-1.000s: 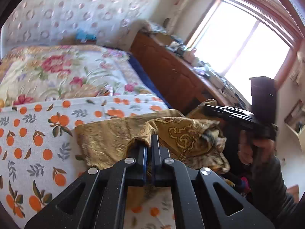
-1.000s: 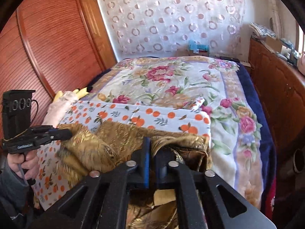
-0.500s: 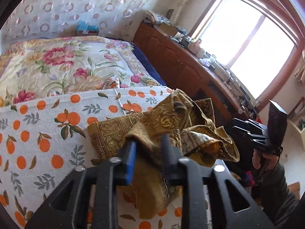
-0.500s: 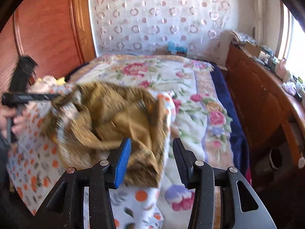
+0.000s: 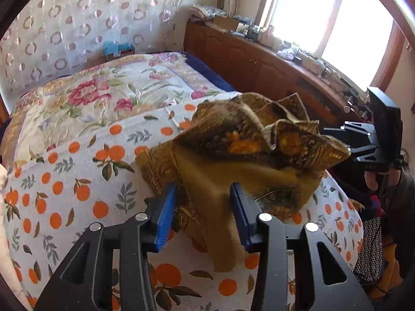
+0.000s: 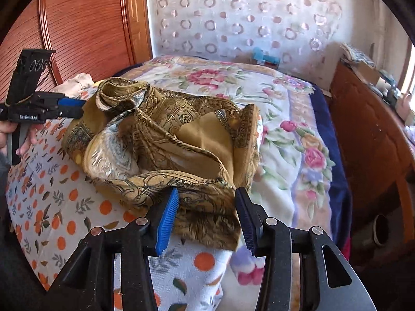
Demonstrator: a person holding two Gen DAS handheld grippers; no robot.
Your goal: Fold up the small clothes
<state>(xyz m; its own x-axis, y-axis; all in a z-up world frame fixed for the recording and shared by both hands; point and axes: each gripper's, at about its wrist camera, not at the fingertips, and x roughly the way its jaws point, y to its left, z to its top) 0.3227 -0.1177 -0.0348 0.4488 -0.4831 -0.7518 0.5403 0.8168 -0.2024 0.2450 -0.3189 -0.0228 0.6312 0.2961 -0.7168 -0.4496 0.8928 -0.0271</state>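
Note:
A gold paisley-patterned garment [image 5: 241,153] lies in a crumpled heap on a white sheet printed with oranges [image 5: 77,181]. It also shows in the right wrist view [image 6: 166,140]. My left gripper [image 5: 203,207] is open, its blue pads on either side of the garment's near edge, gripping nothing. My right gripper [image 6: 207,212] is open at the opposite edge of the heap, empty. Each gripper shows in the other's view: the right one [image 5: 363,140] beyond the heap, the left one [image 6: 64,108] at the far left.
The orange-print sheet [image 6: 59,207] covers the near end of a bed with a floral quilt [image 5: 103,96]. A cluttered wooden cabinet [image 5: 259,59] runs along the window side. A wooden wardrobe [image 6: 77,26] stands on the other side. A dotted curtain hangs behind.
Both grippers were shut on the garment a second ago. Both have opened and let go. The garment has dropped into a heap on the sheet, and the grippers have drawn back slightly.

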